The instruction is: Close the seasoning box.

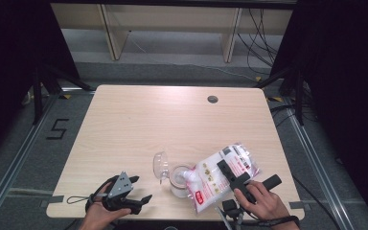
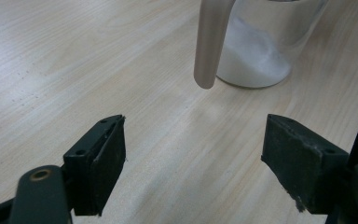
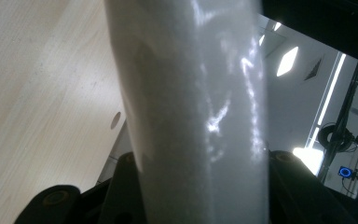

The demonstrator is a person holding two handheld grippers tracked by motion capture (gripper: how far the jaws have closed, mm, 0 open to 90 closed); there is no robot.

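Your right gripper (image 1: 234, 175) is clamped on a clear plastic pouch (image 1: 220, 175) of white powder, one jaw on each side of it, as the right gripper view shows, where the pouch (image 3: 191, 112) rises between the two jaws. In the high view the pouch is tilted, its corner spout down at the mouth of a glass jar (image 1: 178, 181) that stands on the table (image 1: 172, 120) near the front edge, just left of the pouch. The jar holds a layer of white powder; in the left gripper view the powder sits heaped at the bottom of the jar (image 2: 261, 51). A hinged lid (image 1: 161, 165) hangs open on the jar's left side, and a pale bar (image 2: 209, 42) comes down in front of the jar in the left gripper view. Your left gripper (image 1: 141, 201) rests at the front edge of the table, left of the jar and apart from it, jaws spread wide with bare tabletop between them.
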